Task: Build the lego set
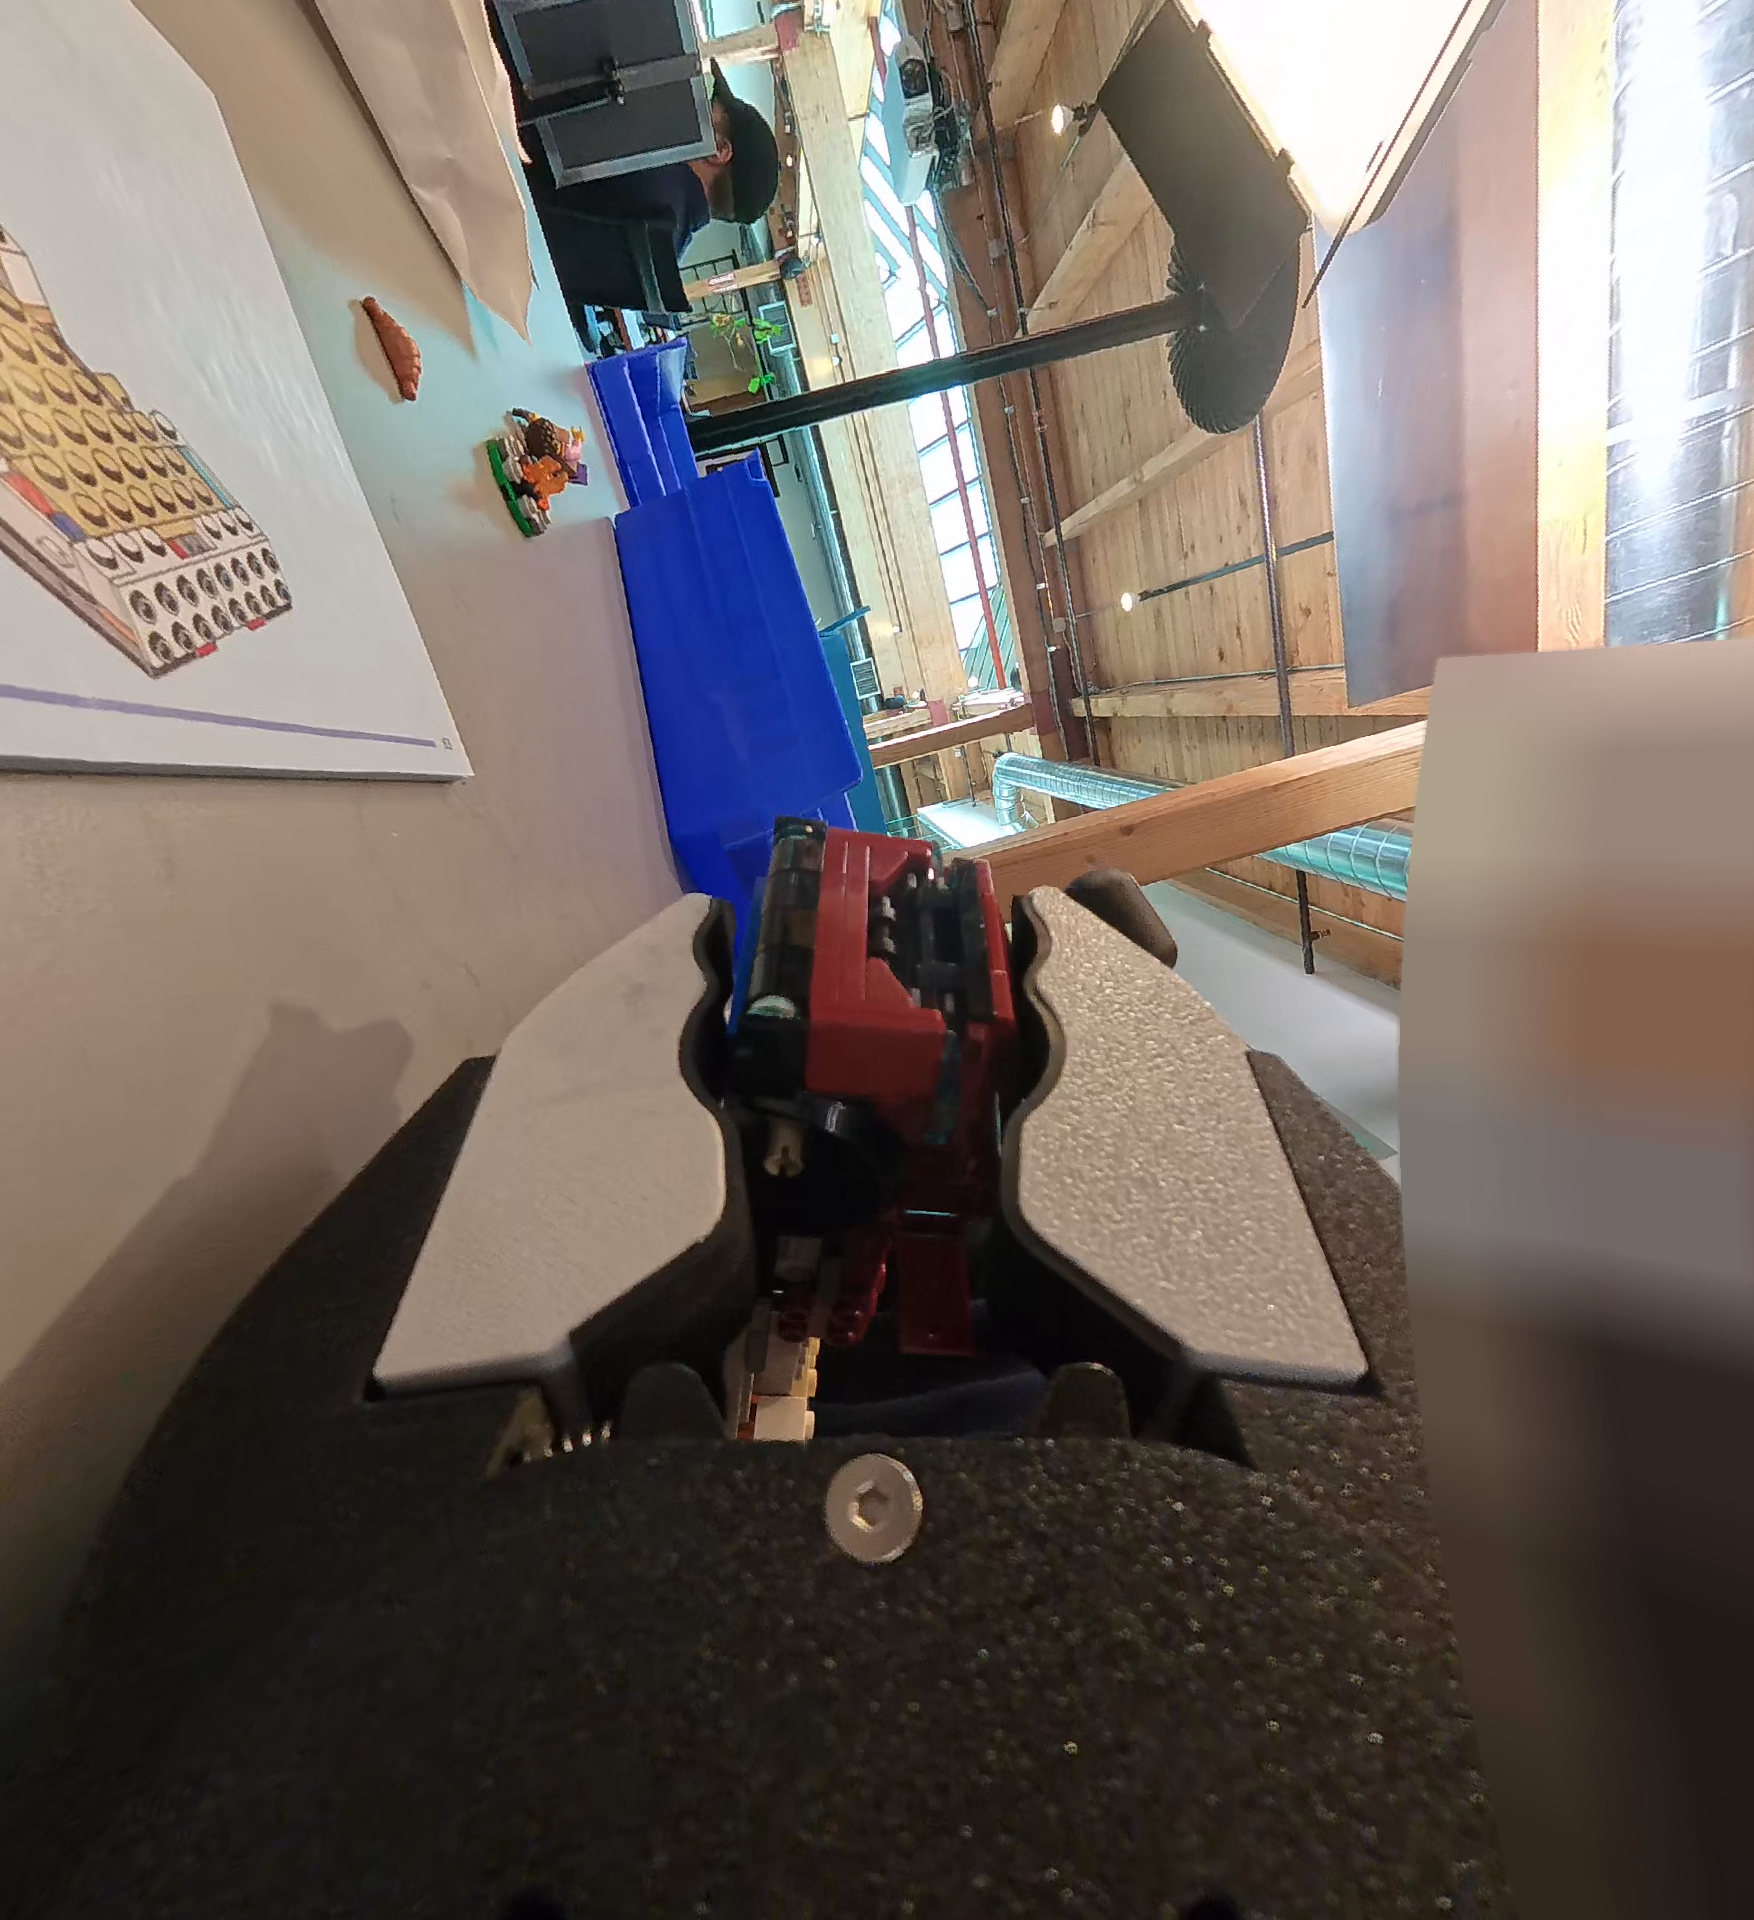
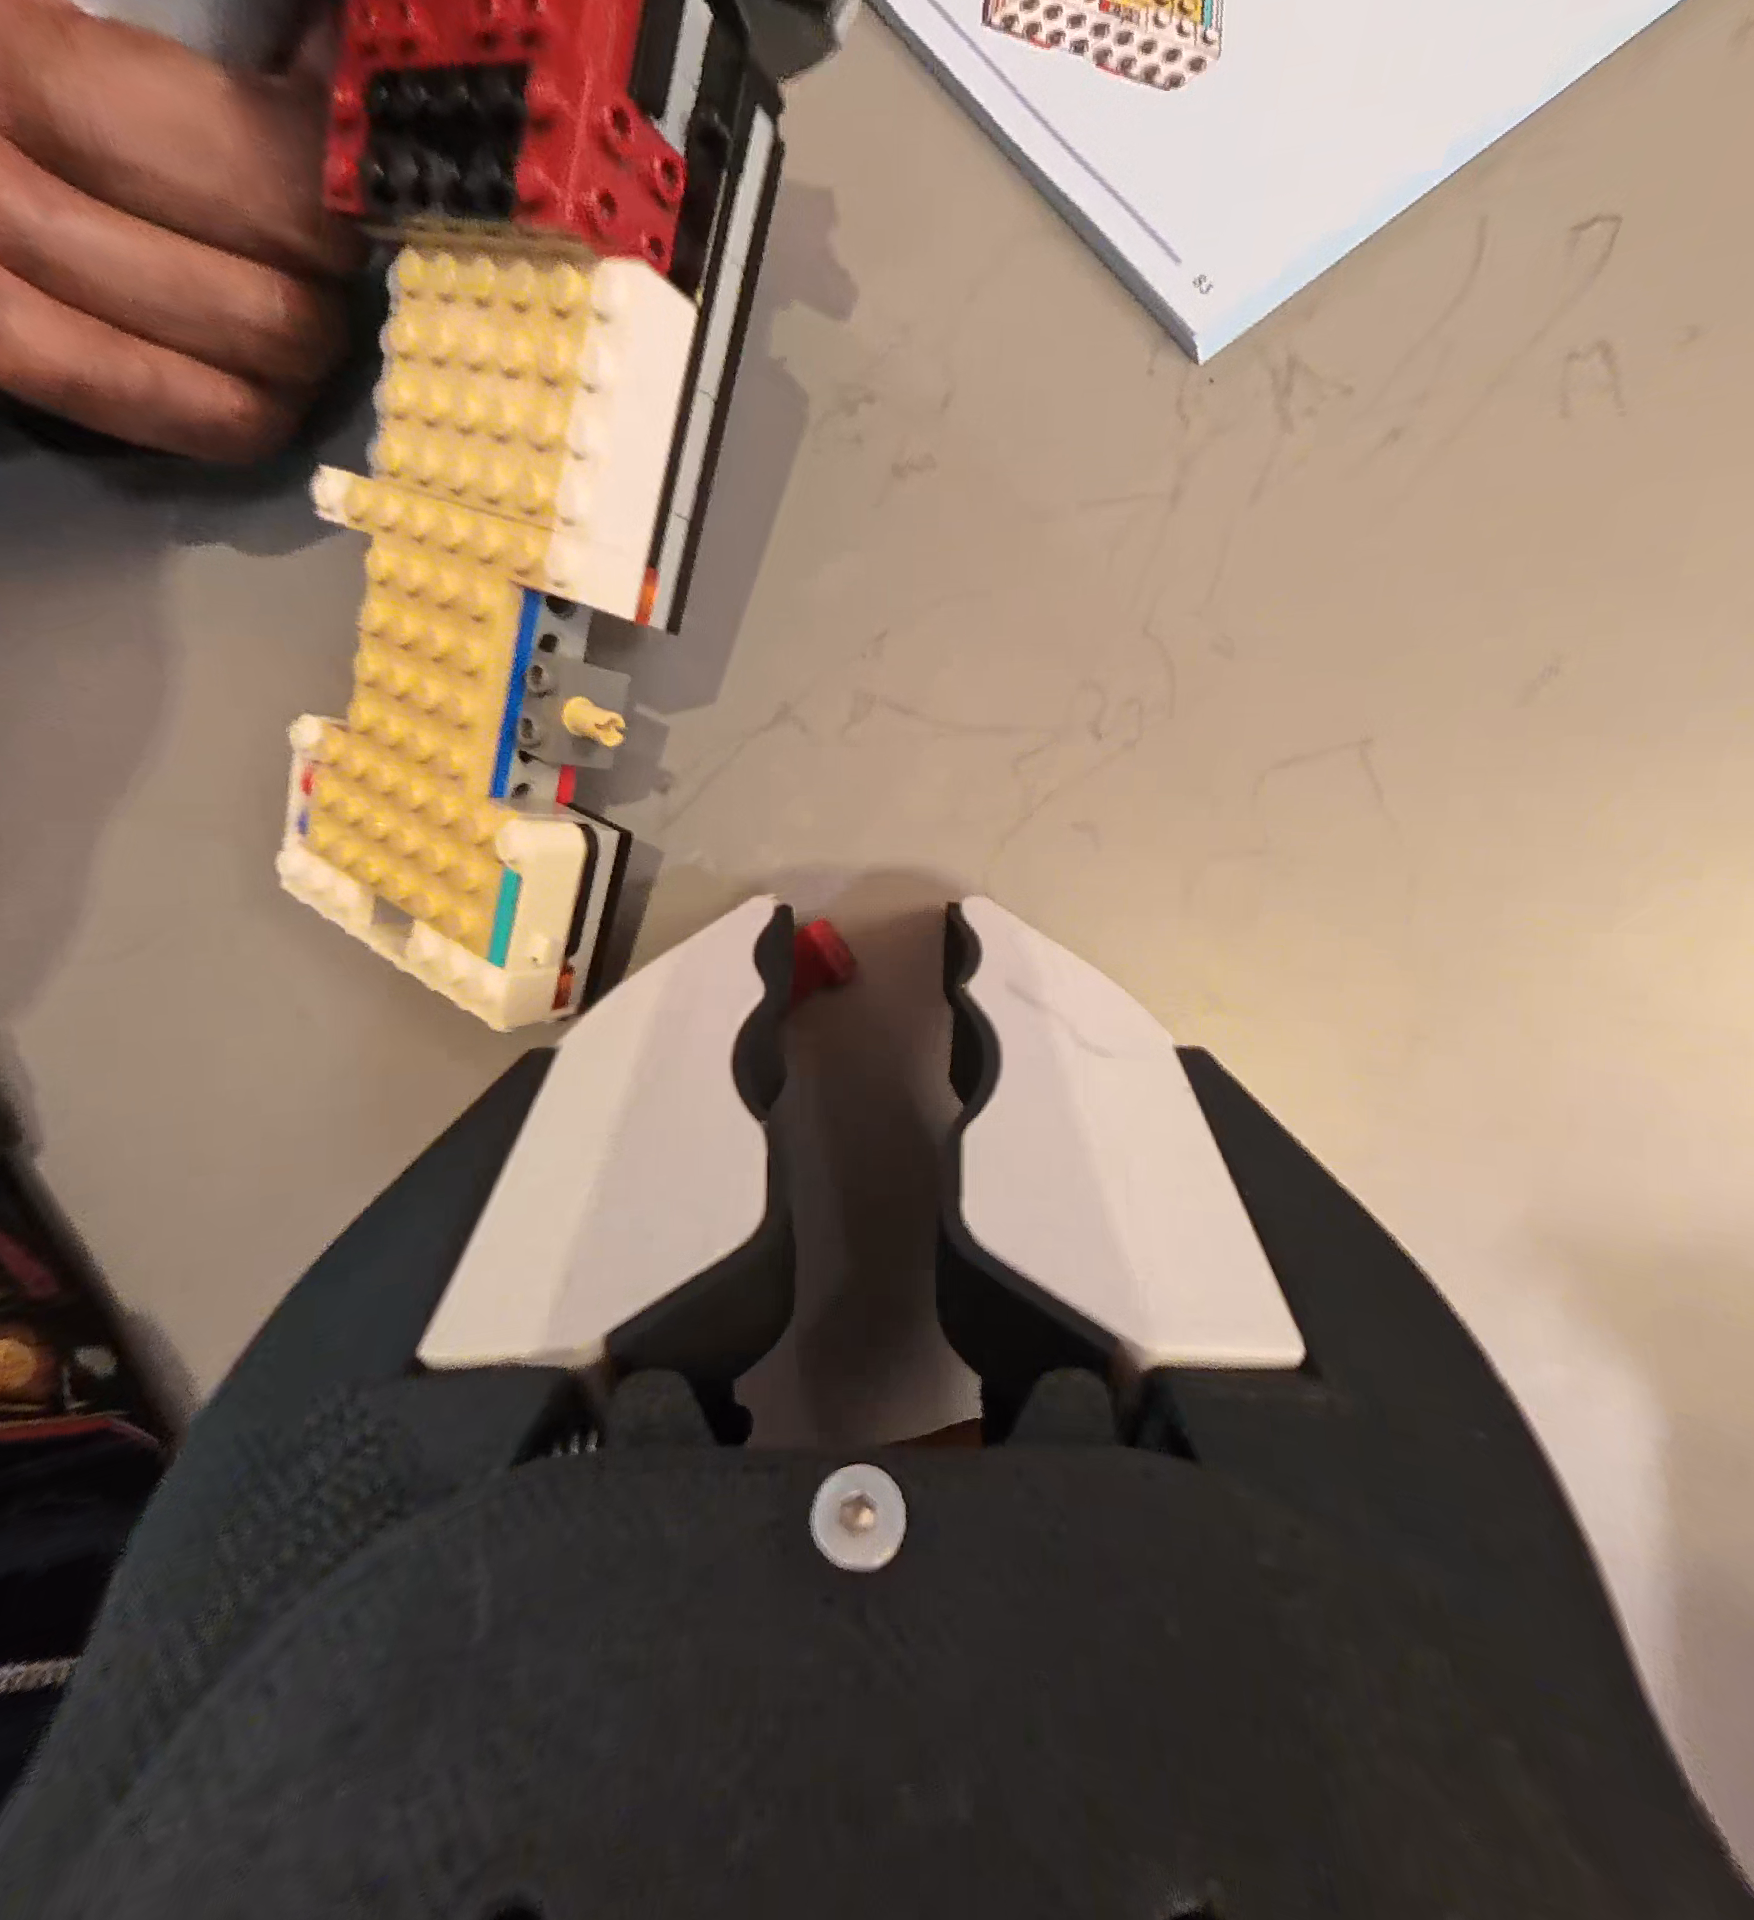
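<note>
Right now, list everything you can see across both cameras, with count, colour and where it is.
brick model: one, dark red, tan and white, red end clamped in the left gripper, rest reaching over the table
small red brick: one, red, on the table between the right gripper's open fingers, near the left finger
instruction booklet: one, white, open on the table
blue bins: at least two, table's far edge
small figure build: one, multicoloured, near the bins
croissant piece: one, brown, on the table
table: one, grey
left hand-held gripper: shut on the model
right hand-held gripper: open
hand: one, beside the model
</note>
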Tool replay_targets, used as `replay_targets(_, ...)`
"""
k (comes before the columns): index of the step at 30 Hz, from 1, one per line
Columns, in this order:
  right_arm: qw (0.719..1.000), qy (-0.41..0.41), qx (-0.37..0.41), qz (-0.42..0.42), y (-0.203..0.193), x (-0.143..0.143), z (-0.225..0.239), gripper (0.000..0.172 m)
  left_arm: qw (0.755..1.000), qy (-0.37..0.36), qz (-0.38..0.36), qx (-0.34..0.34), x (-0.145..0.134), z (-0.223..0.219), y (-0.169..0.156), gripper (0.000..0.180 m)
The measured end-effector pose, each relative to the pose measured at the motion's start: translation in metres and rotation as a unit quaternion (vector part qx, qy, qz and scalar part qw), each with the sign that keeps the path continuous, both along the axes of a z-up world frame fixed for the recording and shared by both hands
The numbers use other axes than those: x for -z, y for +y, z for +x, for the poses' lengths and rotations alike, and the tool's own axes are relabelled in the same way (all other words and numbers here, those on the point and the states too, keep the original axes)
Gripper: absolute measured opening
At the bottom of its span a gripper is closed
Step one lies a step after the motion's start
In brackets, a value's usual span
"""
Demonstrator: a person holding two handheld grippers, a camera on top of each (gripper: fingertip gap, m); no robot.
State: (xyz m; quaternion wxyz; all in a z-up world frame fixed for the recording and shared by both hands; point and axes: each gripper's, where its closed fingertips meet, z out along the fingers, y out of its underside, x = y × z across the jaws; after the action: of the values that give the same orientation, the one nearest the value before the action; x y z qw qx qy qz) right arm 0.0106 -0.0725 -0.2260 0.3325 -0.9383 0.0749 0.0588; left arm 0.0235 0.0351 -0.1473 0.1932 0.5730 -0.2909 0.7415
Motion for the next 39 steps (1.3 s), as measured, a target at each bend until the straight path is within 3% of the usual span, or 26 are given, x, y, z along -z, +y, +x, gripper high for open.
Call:
replay_targets(5,0.999,-0.036,-0.005,-0.008,0.001,0.001,-0.002,0.028,1.000,-0.001,0.000,-0.003,0.000,-0.002,0.005,0.052)
replay_targets(15,0.998,-0.022,0.050,0.014,-0.005,-0.002,0.003,0.027,1.000,-0.002,0.001,-0.006,0.000,-0.005,0.012,0.052)
replay_targets(30,0.993,-0.109,0.004,-0.048,0.011,-0.002,-0.007,0.024,1.000,-0.002,0.003,-0.006,0.000,-0.005,0.012,0.052)
replay_targets(39,0.993,-0.105,-0.015,-0.056,0.016,0.003,-0.012,0.025,1.000,-0.006,0.008,-0.008,-0.003,-0.006,0.014,0.052)
